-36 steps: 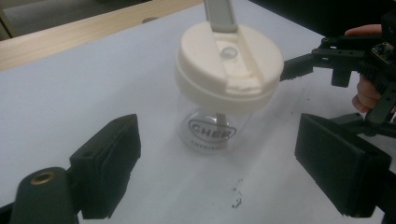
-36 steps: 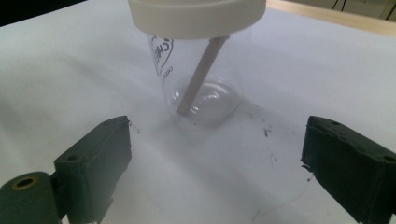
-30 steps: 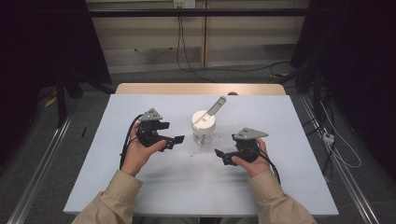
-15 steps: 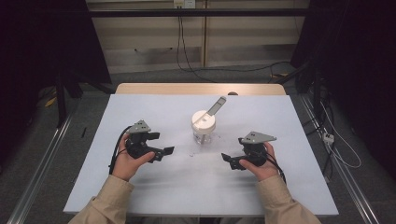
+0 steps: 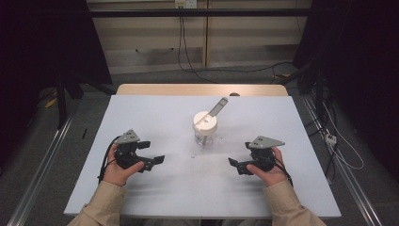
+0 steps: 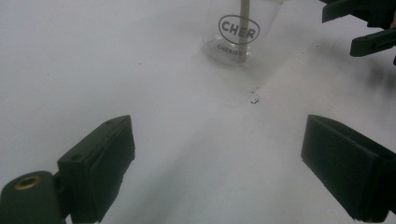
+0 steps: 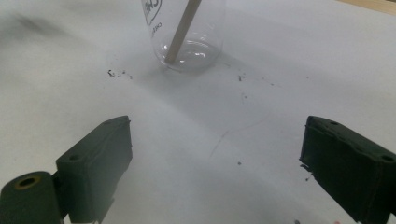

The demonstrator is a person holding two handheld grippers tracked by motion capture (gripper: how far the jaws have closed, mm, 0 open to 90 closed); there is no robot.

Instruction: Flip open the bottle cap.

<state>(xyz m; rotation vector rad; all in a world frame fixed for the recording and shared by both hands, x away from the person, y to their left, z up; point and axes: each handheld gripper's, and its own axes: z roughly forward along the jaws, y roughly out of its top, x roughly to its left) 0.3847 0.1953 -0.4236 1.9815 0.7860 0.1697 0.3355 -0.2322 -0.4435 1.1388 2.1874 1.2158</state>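
The clear glass jar with a white lid (image 5: 205, 128) stands upright on the white table (image 5: 155, 113), roughly midway between the left and right edges and a bit toward the far edge. A flat pale wooden stick (image 5: 218, 107) pokes out through the lid, leaning toward the far right corner; its lower end rests on the jar's bottom (image 7: 171, 58).

Key relation: the jar sits between the two grippers and farther from the person than both. From the left gripper (image 5: 149, 161) it lies forward and to the right; from the right gripper (image 5: 237, 166) it lies forward and to the left. Both are apart from it, nothing touching. The gaps look about equal, the right one maybe slightly less; too close to call.

The jar's long axis is vertical, the stick's is tilted. A side grasp on the jar body would likely come in level, with the jaws straddling the glass.

Pose: both hands rest low near the table's near edge, forearms coming in from the near side, grippers angled inward toward the jar. The left gripper's jaws stand wide apart, empty, with the jar's printed wall (image 6: 238, 32) straight ahead of them. The right gripper's jaws are likewise spread wide and empty, with the jar base ahead and slightly left of centre.

Small dark specks (image 6: 254, 99) lie on the table just in front of the jar.
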